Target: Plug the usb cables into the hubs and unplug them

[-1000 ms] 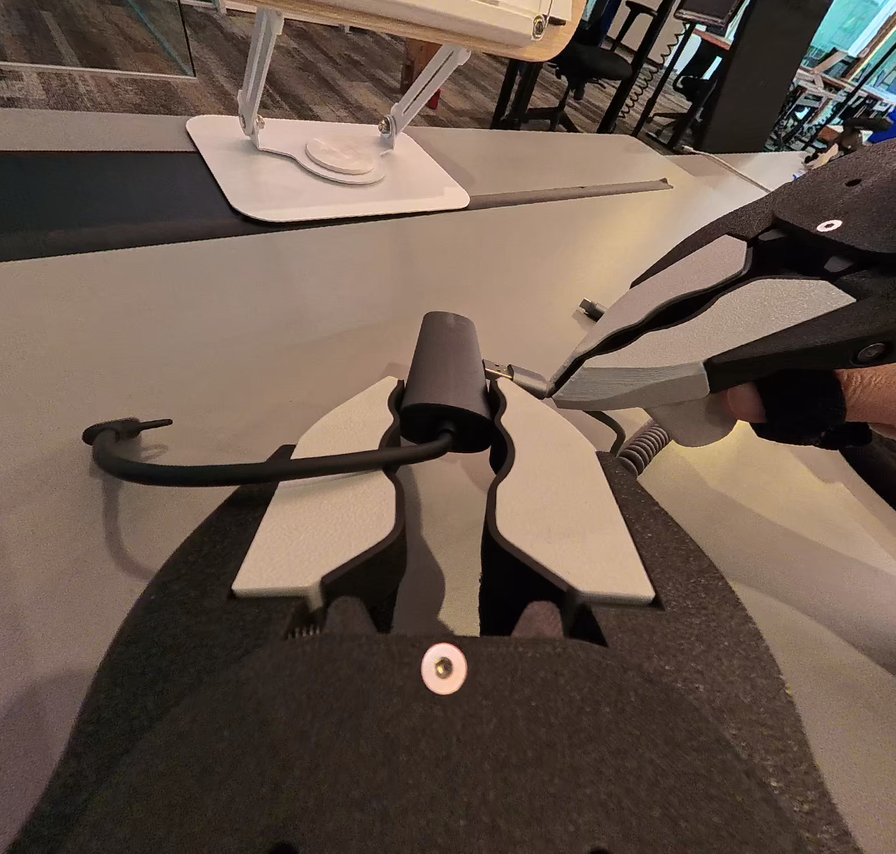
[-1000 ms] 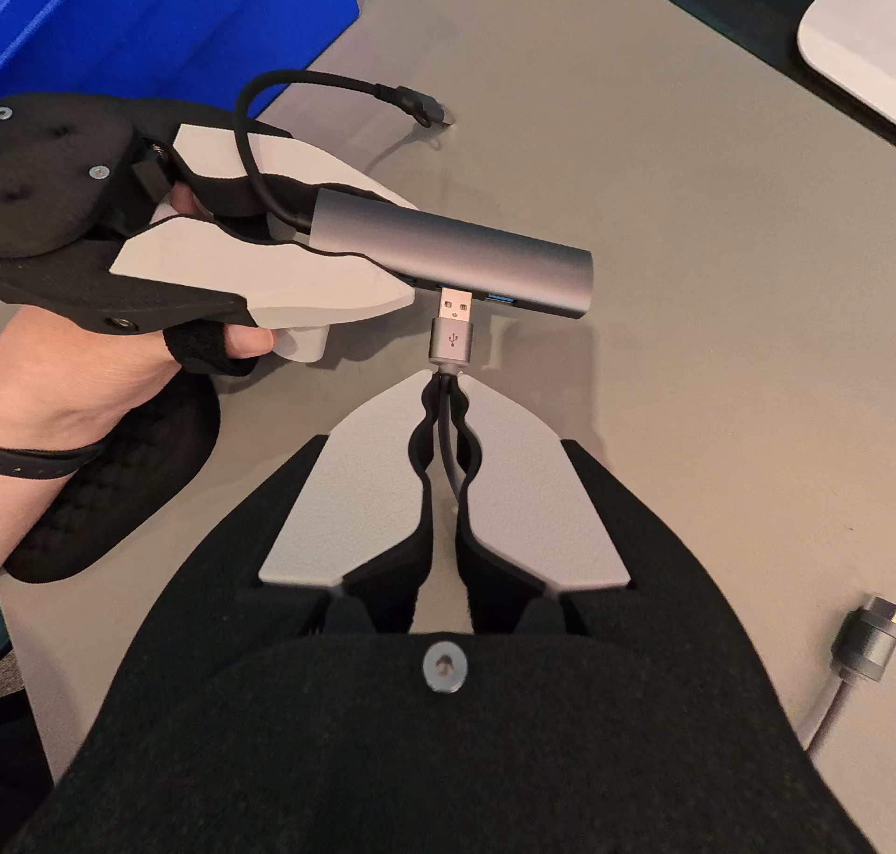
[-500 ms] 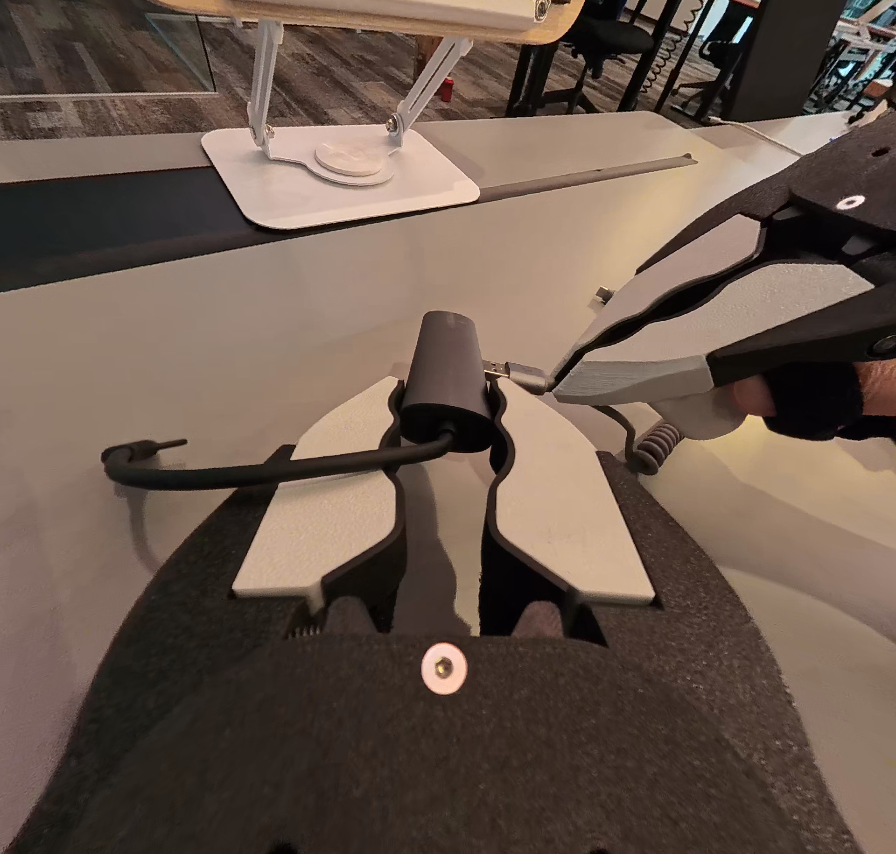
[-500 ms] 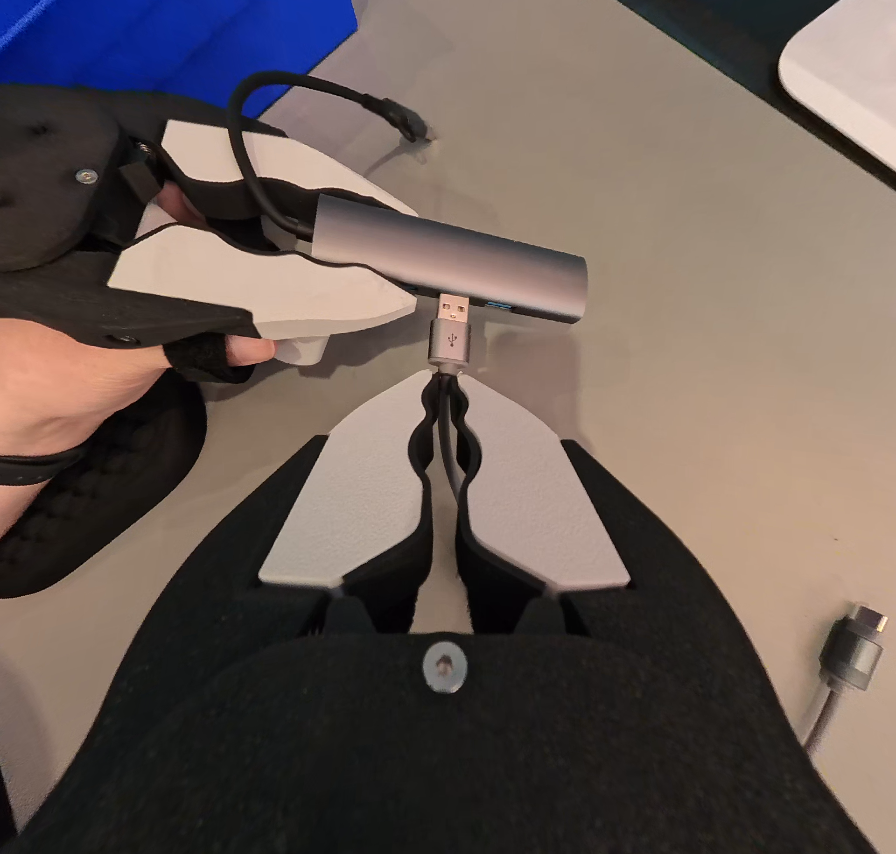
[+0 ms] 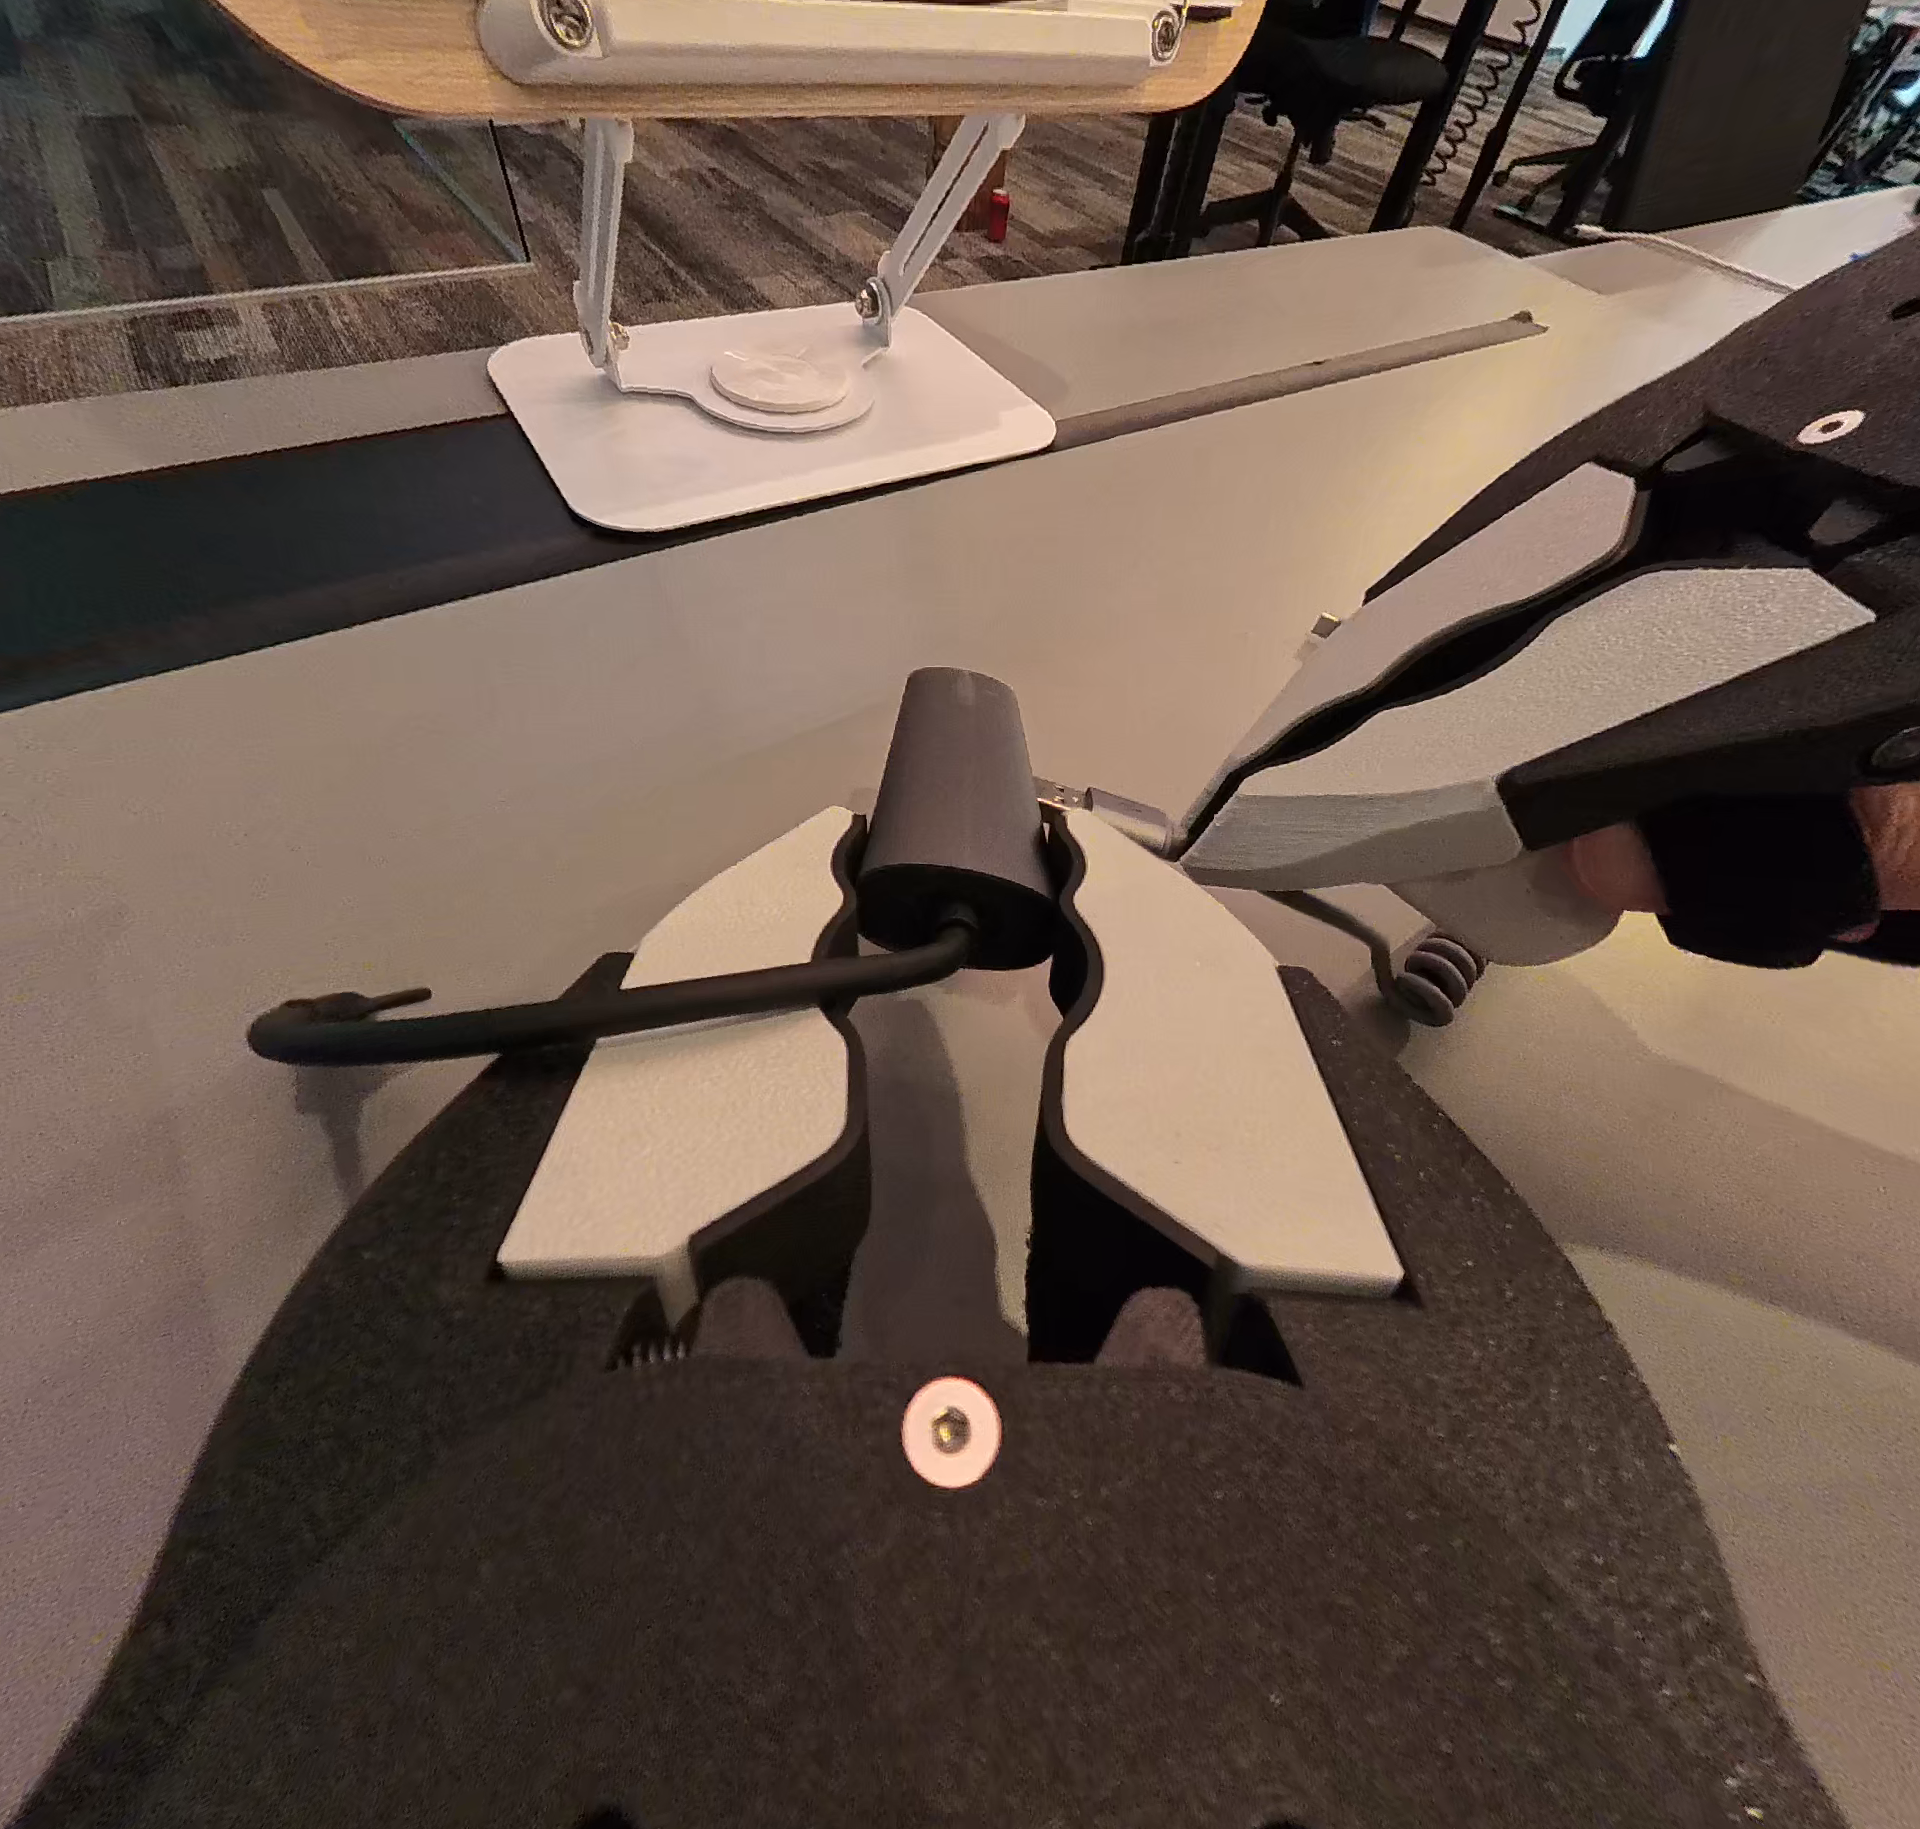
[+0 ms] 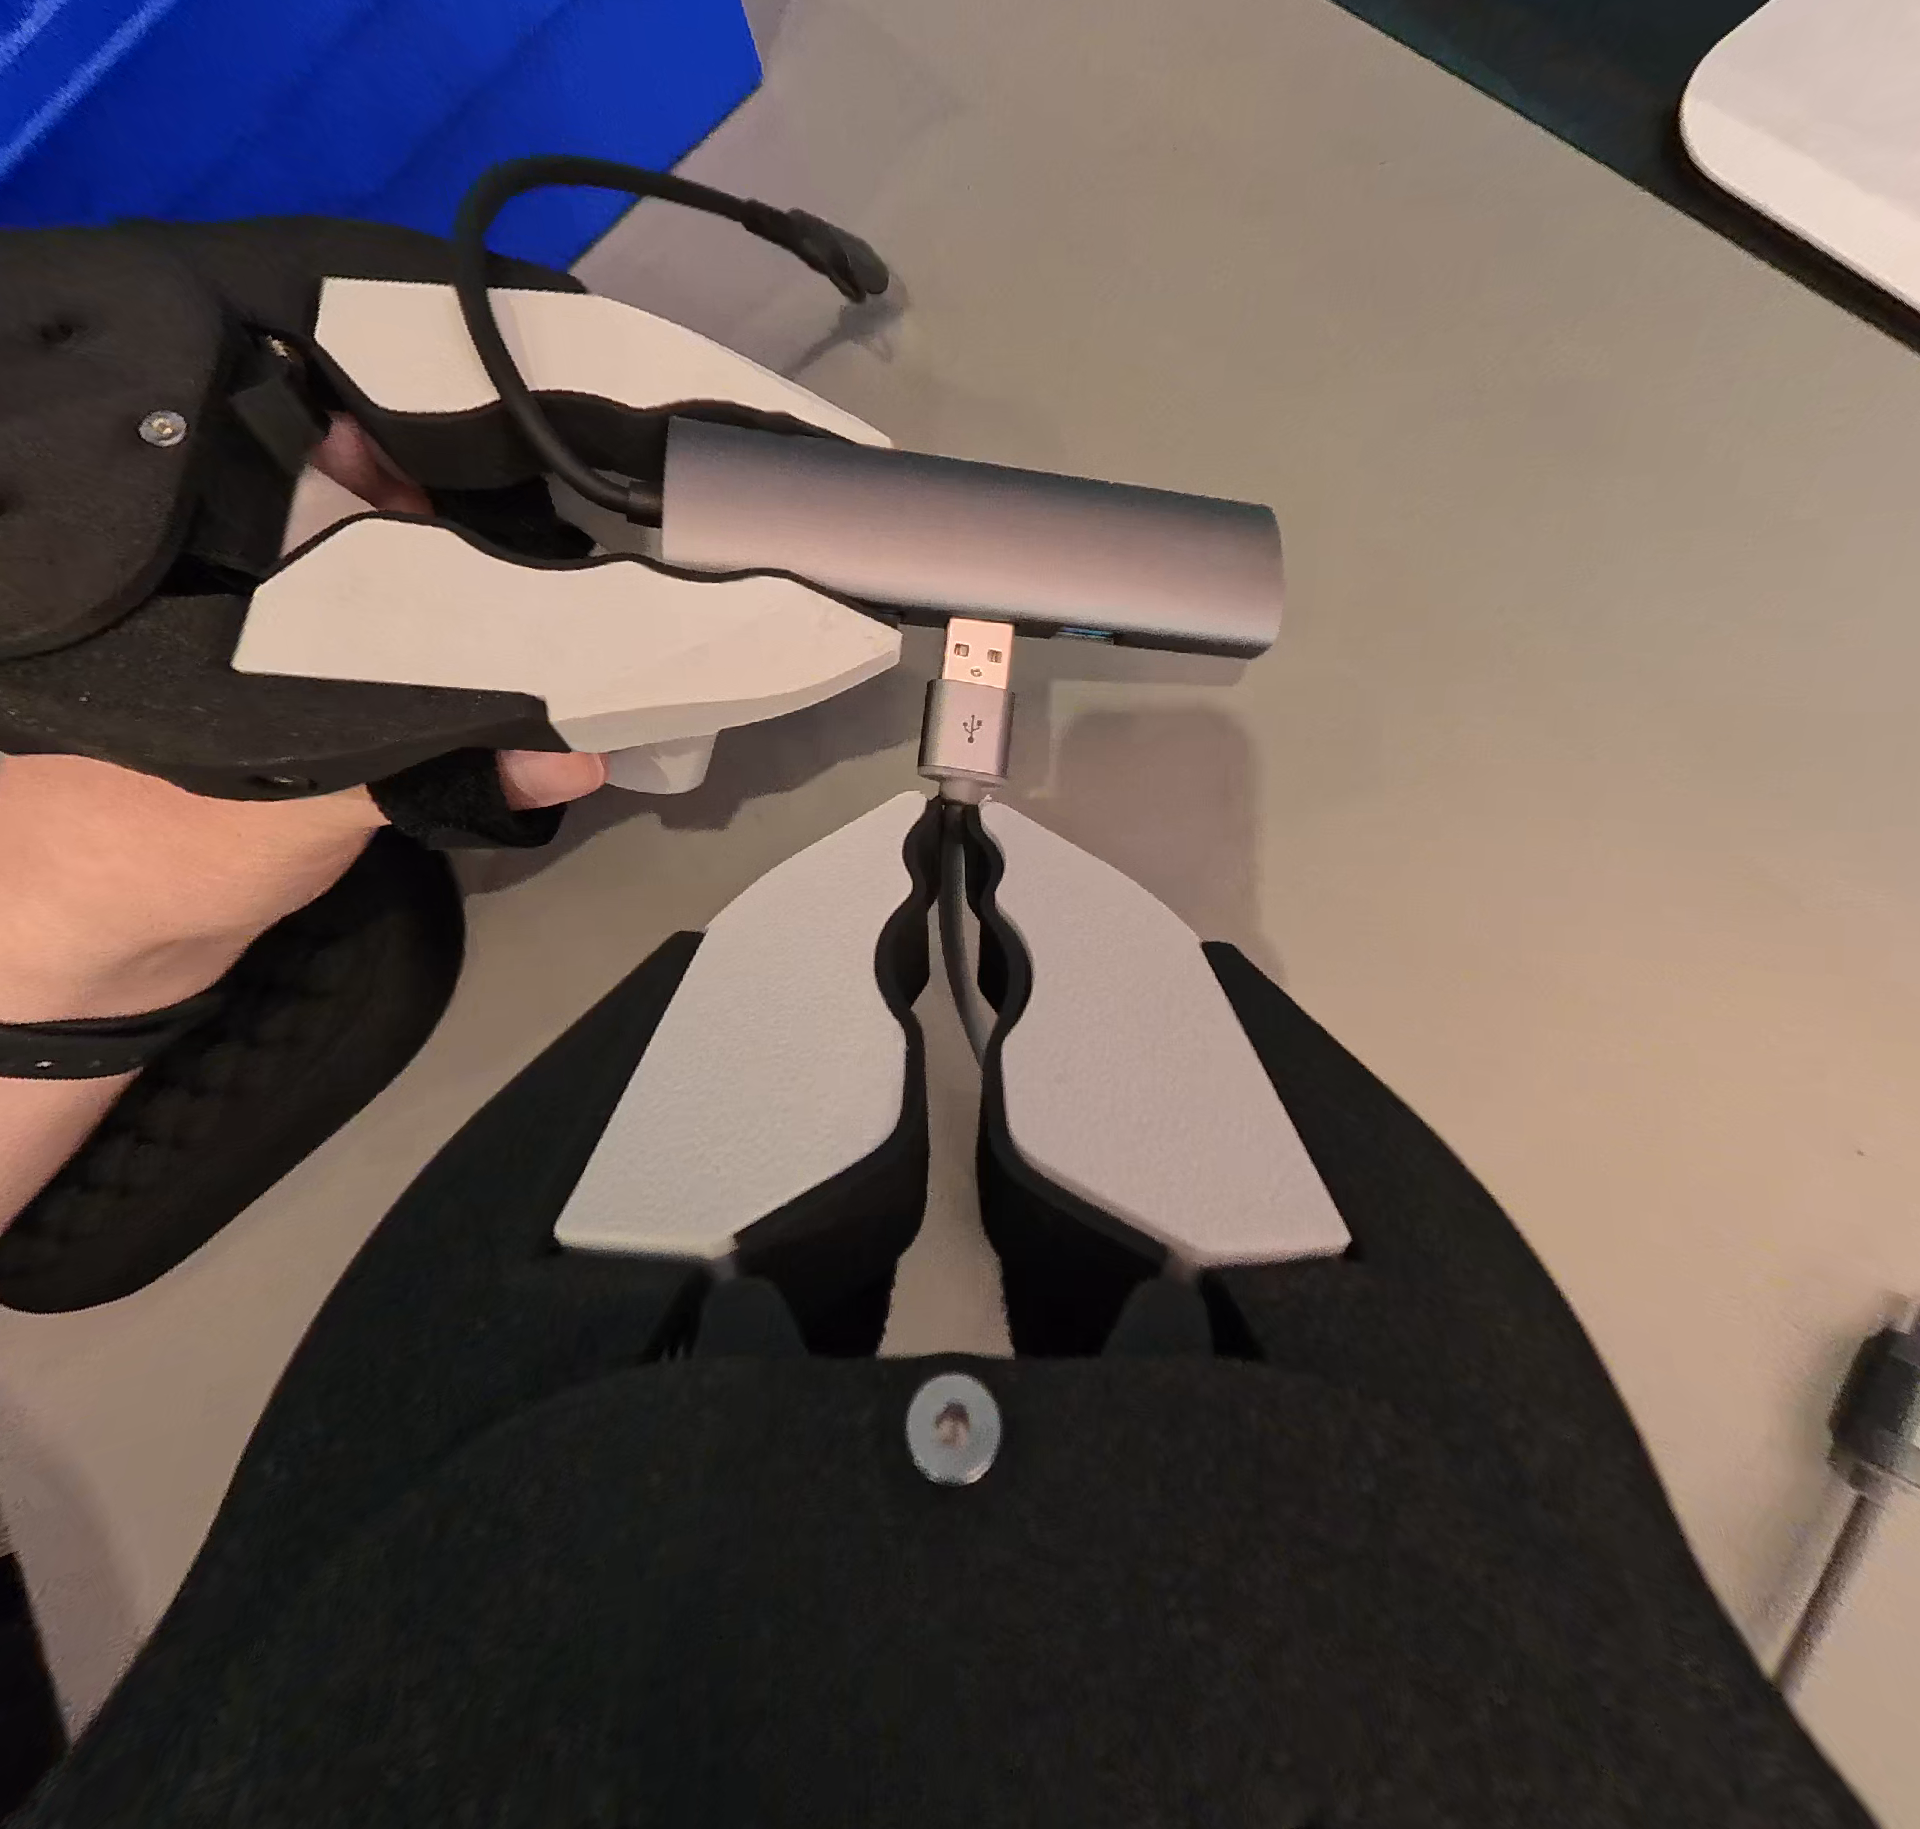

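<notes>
My left gripper (image 5: 956,834) is shut on the near end of a dark grey USB hub (image 5: 951,771) and holds it above the grey table. The hub's own black cable (image 5: 623,1005) hangs out to the left. My right gripper (image 6: 951,813) is shut on a grey cable just behind its silver USB plug (image 6: 971,730). The plug's metal tip meets a port on the side of the hub (image 6: 966,543), and most of the tip shows. The left gripper (image 6: 582,574) shows at the left of the right wrist view. The right gripper (image 5: 1351,792) shows at the right of the left wrist view.
A white stand base (image 5: 769,418) with a wooden board above it stands at the table's back. A blue bin (image 6: 343,65) is beyond the left gripper. A loose cable connector (image 6: 1881,1416) lies on the table at the right. A coiled cable part (image 5: 1439,979) lies under the right gripper. The left gripper's tips are roughly 5 cm from the right gripper's.
Both grippers have shifted a little together and the left wrist view has tilted up. The plug stays at the hub's side port with its metal tip showing.
</notes>
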Action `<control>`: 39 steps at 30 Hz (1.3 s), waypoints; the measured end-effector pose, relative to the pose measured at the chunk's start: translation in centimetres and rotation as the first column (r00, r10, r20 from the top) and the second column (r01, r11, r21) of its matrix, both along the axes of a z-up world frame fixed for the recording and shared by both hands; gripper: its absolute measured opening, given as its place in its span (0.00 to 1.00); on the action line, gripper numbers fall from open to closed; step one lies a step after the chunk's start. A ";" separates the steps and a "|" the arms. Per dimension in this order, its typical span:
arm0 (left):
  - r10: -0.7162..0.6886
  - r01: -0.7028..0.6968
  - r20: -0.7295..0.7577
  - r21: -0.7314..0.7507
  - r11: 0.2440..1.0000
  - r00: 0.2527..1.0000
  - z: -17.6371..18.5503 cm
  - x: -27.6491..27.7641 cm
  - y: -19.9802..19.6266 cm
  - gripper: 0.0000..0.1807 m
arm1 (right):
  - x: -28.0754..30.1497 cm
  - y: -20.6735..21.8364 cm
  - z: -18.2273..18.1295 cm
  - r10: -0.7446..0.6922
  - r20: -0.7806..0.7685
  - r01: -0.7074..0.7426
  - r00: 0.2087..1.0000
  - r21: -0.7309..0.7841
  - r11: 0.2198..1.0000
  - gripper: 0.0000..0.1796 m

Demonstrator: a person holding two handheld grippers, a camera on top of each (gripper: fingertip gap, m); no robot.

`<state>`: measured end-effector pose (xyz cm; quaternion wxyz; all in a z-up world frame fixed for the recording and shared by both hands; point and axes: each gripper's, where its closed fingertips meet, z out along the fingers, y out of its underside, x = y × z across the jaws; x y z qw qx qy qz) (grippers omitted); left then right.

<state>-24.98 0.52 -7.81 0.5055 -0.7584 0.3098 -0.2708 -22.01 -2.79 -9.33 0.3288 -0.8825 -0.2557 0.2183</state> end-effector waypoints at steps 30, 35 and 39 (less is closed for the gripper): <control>-0.037 0.036 0.056 0.006 0.999 0.998 0.9 0.0 -0.2 0.18 | 0.4 0.0 1.3 0.051 -0.048 -0.048 0.998 0.066 0.997 0.02; -0.033 0.033 0.032 0.024 0.999 0.999 0.9 0.1 -0.3 0.18 | 0.3 -0.2 1.2 0.067 0.042 -0.071 0.997 0.106 0.992 0.02; -0.037 0.036 0.064 0.006 0.999 0.997 1.0 0.0 -0.3 0.18 | 0.3 -0.1 1.4 0.062 -0.007 -0.061 0.998 0.096 0.993 0.02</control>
